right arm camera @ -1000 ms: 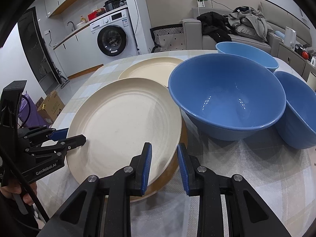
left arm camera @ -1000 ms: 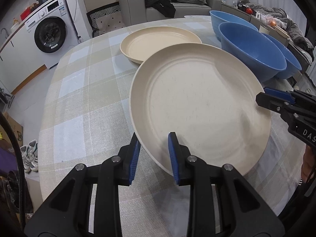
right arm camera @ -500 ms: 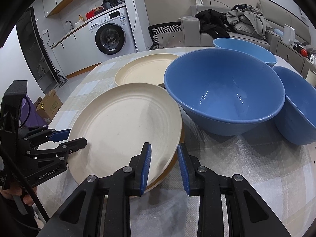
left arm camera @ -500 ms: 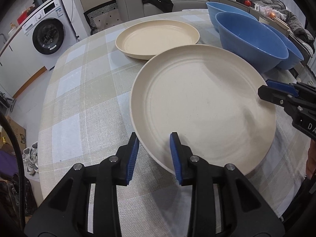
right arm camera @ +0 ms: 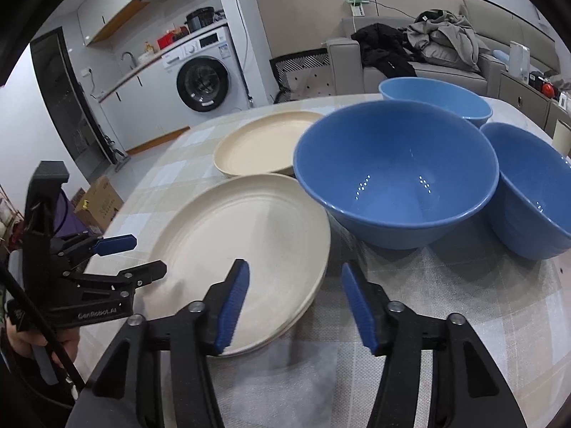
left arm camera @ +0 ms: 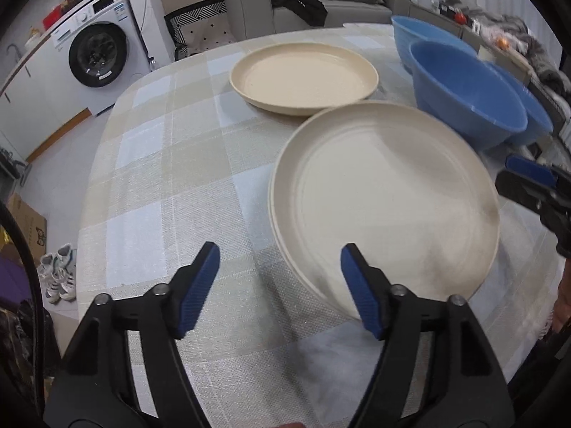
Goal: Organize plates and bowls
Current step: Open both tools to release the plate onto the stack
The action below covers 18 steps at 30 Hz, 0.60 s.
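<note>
A large cream plate [left arm camera: 385, 196] lies flat on another cream plate of the same kind on the checked tablecloth. My left gripper [left arm camera: 279, 253] stands at its near left rim. Its jaws are opening, and the pads are clear of the rim between them. My right gripper [right arm camera: 294, 267] stands at the opposite rim of that plate [right arm camera: 246, 242], jaws also opening and pads off the rim. Each gripper shows in the other's view: right gripper [left arm camera: 514, 178], left gripper [right arm camera: 146, 255]. A second cream plate [left arm camera: 303, 75] sits farther back. Three blue bowls [right arm camera: 396, 178] [right arm camera: 535, 192] [right arm camera: 435, 96] stand to the right.
The round table's edge [left arm camera: 96, 192] curves close on the left, with shoes [left arm camera: 59, 271] and a cardboard box [right arm camera: 100, 203] on the floor below. A washing machine [right arm camera: 203, 82] and a sofa with clothes [right arm camera: 428, 50] stand behind. A cream cup [right arm camera: 562, 135] is at the far right.
Both grippers were shut on the big plate's rim and have spread their jaws, letting it go. The plate has settled flat onto the plate beneath.
</note>
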Each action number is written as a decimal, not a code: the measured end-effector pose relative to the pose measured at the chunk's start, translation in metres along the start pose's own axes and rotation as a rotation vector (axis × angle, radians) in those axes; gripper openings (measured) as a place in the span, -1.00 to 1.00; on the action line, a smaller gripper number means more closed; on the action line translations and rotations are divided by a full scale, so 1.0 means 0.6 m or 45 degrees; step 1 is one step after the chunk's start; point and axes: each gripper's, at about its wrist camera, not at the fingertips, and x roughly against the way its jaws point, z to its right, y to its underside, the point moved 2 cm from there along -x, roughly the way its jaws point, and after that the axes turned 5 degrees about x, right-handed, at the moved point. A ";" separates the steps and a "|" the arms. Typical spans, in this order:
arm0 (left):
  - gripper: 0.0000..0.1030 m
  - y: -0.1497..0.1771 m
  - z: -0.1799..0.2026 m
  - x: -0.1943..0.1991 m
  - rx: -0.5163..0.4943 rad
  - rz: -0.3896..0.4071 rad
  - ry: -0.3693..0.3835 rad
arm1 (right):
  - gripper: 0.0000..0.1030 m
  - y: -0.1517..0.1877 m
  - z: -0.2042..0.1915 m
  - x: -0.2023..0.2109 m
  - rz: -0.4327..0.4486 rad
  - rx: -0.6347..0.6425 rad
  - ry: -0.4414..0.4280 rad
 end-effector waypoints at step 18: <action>0.97 -0.039 -0.038 0.152 0.214 0.261 0.061 | 0.99 -0.097 -0.015 0.124 0.245 0.089 -0.018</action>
